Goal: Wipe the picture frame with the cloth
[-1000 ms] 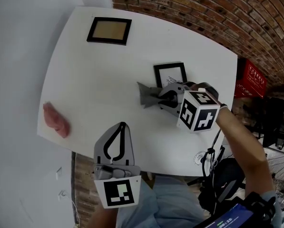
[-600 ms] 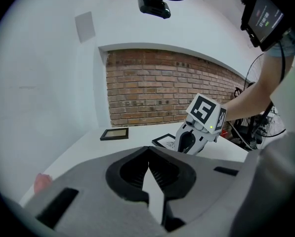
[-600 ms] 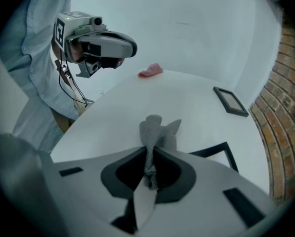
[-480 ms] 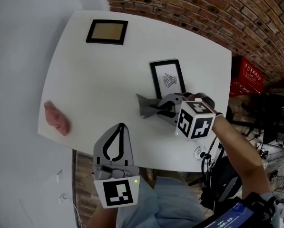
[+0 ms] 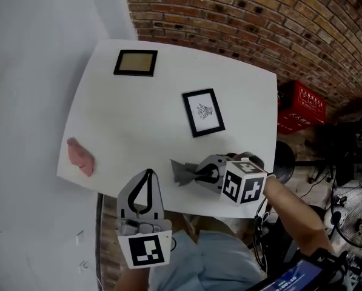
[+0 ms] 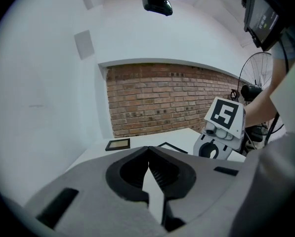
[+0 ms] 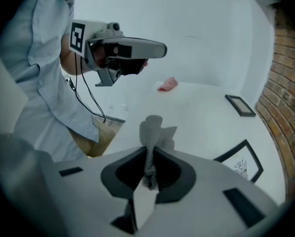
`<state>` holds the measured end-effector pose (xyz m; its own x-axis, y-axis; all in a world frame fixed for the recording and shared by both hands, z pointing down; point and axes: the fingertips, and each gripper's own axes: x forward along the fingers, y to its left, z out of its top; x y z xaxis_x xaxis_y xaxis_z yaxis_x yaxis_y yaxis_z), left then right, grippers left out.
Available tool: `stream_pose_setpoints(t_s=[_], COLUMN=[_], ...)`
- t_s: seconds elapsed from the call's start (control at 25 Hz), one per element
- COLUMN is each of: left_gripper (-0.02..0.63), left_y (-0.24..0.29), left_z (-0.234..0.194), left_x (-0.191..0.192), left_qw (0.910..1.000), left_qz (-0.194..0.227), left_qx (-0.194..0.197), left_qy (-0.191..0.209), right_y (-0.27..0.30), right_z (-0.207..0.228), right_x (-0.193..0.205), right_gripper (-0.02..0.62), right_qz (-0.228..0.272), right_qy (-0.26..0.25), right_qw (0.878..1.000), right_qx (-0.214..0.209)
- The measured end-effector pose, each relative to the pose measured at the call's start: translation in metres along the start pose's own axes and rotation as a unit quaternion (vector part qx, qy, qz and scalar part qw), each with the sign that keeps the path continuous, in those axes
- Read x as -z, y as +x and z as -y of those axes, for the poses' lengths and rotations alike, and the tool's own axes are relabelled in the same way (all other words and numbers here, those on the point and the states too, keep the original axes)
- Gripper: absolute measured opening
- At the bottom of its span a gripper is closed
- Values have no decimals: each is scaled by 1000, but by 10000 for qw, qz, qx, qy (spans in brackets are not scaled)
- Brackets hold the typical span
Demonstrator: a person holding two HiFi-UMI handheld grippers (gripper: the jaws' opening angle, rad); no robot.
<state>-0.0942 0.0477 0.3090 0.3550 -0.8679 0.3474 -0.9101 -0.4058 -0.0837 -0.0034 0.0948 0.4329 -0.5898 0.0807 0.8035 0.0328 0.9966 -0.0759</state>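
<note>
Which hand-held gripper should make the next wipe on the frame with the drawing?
Right. The right hand-held gripper pinches the grey cloth and sits nearer the frame; the left hand-held gripper is shut, empty and farther off.

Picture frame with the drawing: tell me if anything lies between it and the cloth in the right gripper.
Nothing visible does. Only bare table separates the cloth, held in the right gripper, from the picture frame.

Below me, a white tabletop (image 5: 138, 114) with a pink crumpled lump (image 5: 80, 156) at its left edge; brick wall (image 5: 259, 11) across the top, red crate (image 5: 301, 107) at right.
</note>
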Motion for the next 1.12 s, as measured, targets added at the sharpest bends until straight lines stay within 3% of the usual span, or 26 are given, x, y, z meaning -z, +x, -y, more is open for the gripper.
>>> stream_pose_setpoints(t_s=[0.2,0.32,0.48,0.68,0.8,0.92,1.12], left_gripper=[9,9,9,9,9,9,9], left_y=[-31,-54,-84,-99,-99,-90,-75], left_z=[-11,-19,-36,-45,-47,-51,-38], left_x=[-34,-62,-106,-150,-168,-179,-174], left_qw=[9982,9962,9931,9857,9792,9741,9728], left_qz=[485,747,1054,1459,1724,2038,2082], left_qx=[-354,-424,-406,-83,113,168,419], left_qy=[59,110,303,837,1067,962,923], right_y=[-45,-94,-167,-229,-229,-228,-226], right_z=[-20,-24,-25,-25,-26,-23,-22], right_x=[-32,-69,-127,-172,-172,-168,-153], right_gripper=[38,40,41,43,43,43,40], right_qz=[753,1562,2609,3488,3525,3627,3507], right_qy=[14,210,470,978,1558,1871,2014], right_qw=[9953,9793,9355,8586,8264,7923,7587], right_qx=[615,1271,2335,3627,4106,4535,5108])
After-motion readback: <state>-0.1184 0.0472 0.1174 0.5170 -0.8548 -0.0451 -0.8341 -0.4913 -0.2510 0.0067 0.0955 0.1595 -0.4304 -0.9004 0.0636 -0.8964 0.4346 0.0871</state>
